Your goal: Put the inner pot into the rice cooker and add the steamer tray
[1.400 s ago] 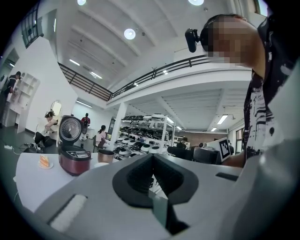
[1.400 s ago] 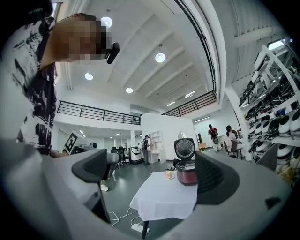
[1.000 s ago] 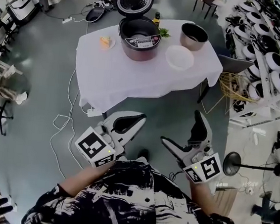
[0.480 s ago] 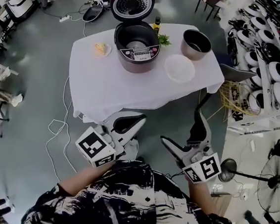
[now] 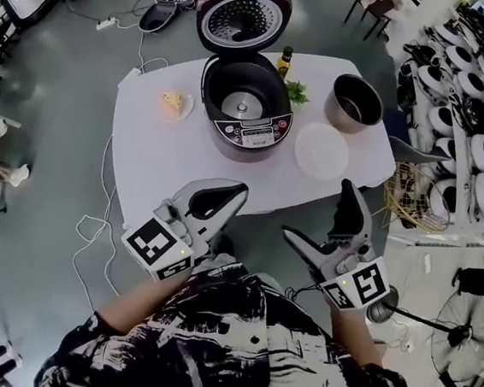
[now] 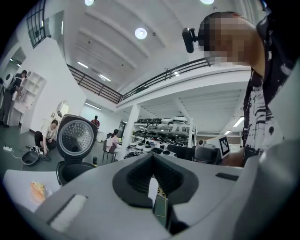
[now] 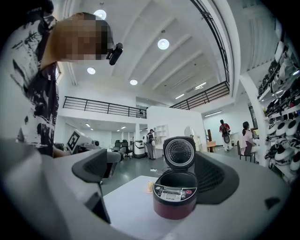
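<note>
Pot [image 5: 355,103] sits upright at the table's [image 5: 165,150] far right corner, ahead-right of your right gripper [image 5: 319,212], jaws spread and empty; that hand is nearer. Left gripper [image 5: 231,194] is pressed together on nothing. Cooker [image 5: 245,103] stands open left of it; white tray [image 5: 321,150], probably the steamer, lies between them, nearer you. Both grippers are short of the table edge, approach open.

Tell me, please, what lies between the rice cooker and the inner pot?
Green leaves lie between the rice cooker and the inner pot; the head view shows them.
</note>
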